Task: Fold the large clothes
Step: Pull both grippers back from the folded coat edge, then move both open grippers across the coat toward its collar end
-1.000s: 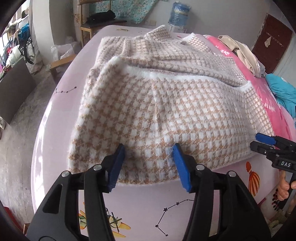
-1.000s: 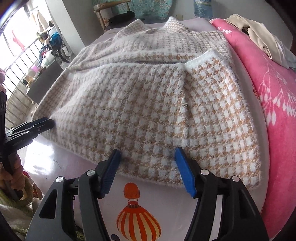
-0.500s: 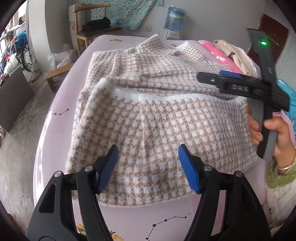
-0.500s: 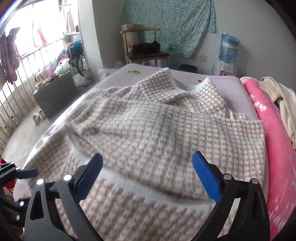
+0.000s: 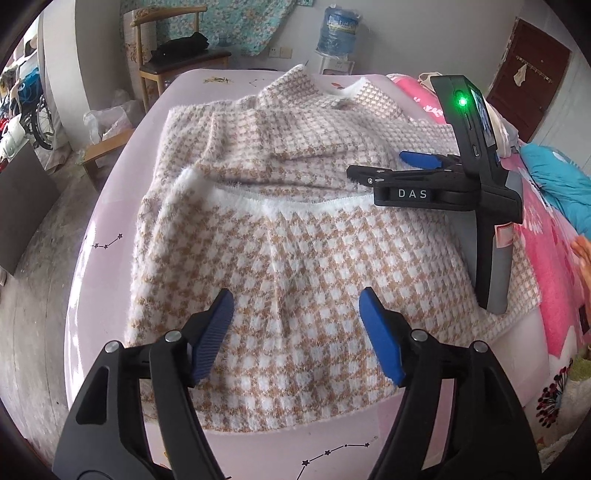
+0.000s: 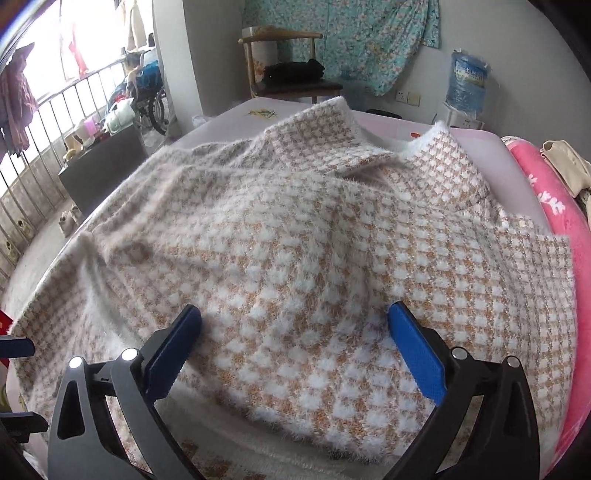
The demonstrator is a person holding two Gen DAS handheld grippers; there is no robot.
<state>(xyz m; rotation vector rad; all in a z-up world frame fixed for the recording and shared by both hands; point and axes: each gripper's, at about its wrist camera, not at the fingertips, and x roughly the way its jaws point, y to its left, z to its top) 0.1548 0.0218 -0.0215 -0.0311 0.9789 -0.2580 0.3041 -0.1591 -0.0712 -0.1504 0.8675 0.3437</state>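
A fuzzy tan-and-white checked sweater (image 5: 295,236) lies spread on the lilac bed sheet (image 5: 110,266), its lower part folded up with a white edge across the middle. My left gripper (image 5: 295,314) hovers over the near hem. Its jaws are opening, with only cloth beneath them and nothing pinched. My right gripper (image 5: 373,164) hangs above the fold's right side, seen side-on. In the right wrist view the right gripper (image 6: 295,321) stands wide open over the sweater (image 6: 295,221), holding nothing. The sweater's collar (image 6: 369,140) lies at the far end.
A pink floral blanket (image 5: 554,266) and a blue cloth (image 5: 554,181) border the right side, with beige clothes (image 6: 565,162) behind. A wooden chair (image 5: 177,59) and a water bottle (image 5: 338,27) stand beyond the bed. The bed's left edge drops to the floor.
My right gripper left the near hem, swung up over the sweater's folded middle and opened wide. My left gripper opened further and shifted slightly forward over the hem.
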